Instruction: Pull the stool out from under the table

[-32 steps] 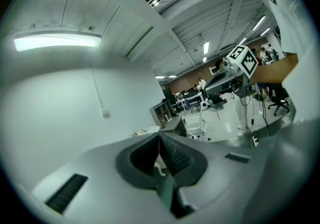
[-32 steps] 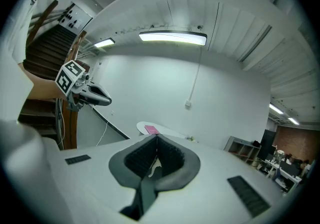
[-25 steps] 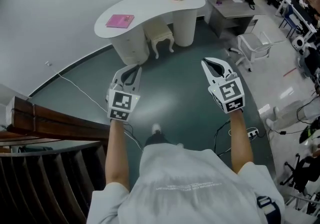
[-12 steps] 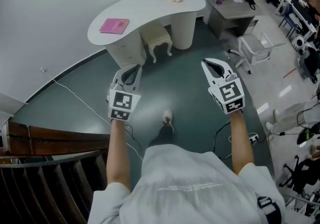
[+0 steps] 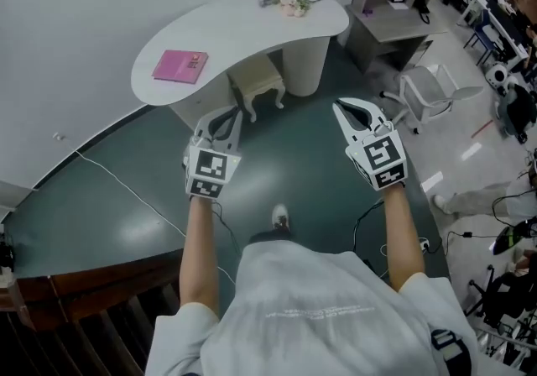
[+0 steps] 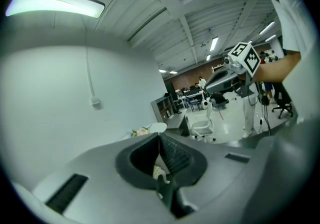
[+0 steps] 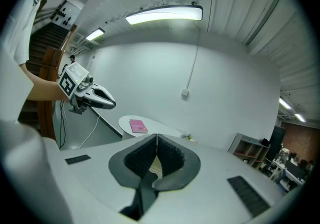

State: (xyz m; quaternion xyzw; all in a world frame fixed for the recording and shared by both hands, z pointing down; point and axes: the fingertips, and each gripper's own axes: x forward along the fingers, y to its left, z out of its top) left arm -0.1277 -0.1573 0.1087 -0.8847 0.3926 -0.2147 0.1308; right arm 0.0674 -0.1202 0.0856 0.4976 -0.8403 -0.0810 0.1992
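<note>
Stool (image 5: 258, 80), cream with seemingly curved legs, under table (image 5: 243, 30); left tongs (image 5: 235, 116), right tongs (image 5: 340, 106) clenched empty.

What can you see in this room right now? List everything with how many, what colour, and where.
table: one, white, curved, against the wall ahead
stool: one, cream, tucked under the table
book: one, pink, on the table's left end
flowers: one bunch, pale, on the table's far right end
shelf unit: one, grey, right of the table
chair: one, white, on the pale floor at right
cable: one, white, across the green floor at left
stair rail: one, brown wood, bottom left
shoe: one, white, on the floor between the arms
left gripper: one, white and grey, shut, empty, in the air short of the stool
right gripper: one, white and grey, shut, empty, level with the left
</note>
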